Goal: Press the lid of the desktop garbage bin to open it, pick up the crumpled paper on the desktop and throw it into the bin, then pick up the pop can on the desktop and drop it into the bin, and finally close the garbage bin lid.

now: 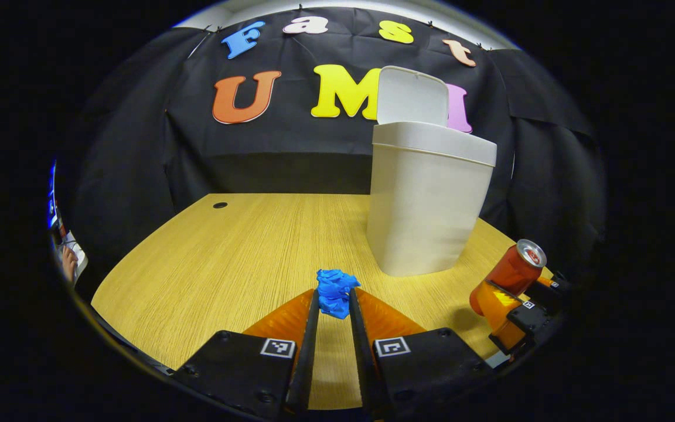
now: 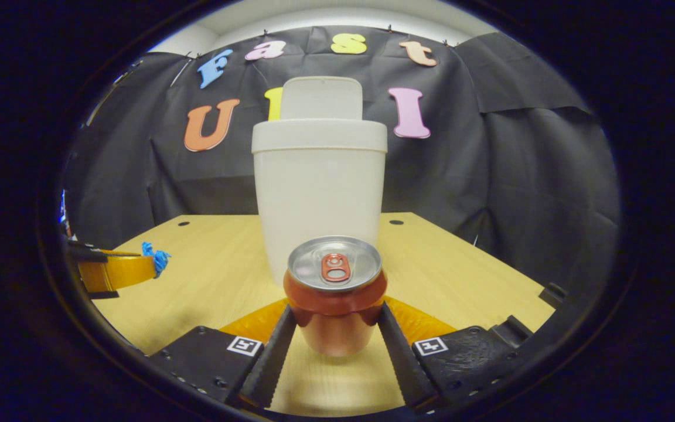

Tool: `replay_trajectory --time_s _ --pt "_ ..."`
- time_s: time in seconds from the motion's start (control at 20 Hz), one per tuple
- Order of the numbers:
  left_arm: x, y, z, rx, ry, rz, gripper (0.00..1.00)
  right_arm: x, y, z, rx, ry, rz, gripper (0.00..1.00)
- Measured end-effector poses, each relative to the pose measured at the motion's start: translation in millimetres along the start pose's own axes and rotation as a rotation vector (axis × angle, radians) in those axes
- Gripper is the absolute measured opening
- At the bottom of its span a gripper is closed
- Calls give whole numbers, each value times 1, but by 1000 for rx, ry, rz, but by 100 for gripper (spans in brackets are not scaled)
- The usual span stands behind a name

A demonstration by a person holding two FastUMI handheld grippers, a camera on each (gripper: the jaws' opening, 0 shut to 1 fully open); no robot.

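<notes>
Left gripper (image 1: 334, 305) is clamped on the crumpled blue paper ball (image 1: 336, 292), both fingers pressing its sides, low over the light wood-grain table (image 1: 226, 252). Right gripper (image 2: 337, 328) grips the upright red aluminium pop can (image 2: 335, 293) by its sides, can standing on the table just in front of the tall white plastic desktop bin (image 2: 320, 193). The bin's flat white lid (image 2: 321, 98) stands raised at the back, and the bin sits toward the table's far edge.
</notes>
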State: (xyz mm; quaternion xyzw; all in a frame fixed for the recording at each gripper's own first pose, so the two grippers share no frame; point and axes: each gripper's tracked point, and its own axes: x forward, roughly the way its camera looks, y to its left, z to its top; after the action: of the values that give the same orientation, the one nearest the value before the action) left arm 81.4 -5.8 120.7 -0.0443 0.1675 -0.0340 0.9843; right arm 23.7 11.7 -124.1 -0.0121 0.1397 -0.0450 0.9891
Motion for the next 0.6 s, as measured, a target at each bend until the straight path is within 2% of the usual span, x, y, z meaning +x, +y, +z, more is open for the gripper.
replay_trajectory --time_s 0.15,0.3,0.6 --pt "-7 -4 13 1 -50 -3 35 -12 12 25 -41 -82 62 79" --pt "-17 -1 27 32 -113 35 35 -25 19 50 -75 -146 116 79" --pt "-38 -5 58 35 -258 69 35 -35 7 91 -59 -218 142 77"
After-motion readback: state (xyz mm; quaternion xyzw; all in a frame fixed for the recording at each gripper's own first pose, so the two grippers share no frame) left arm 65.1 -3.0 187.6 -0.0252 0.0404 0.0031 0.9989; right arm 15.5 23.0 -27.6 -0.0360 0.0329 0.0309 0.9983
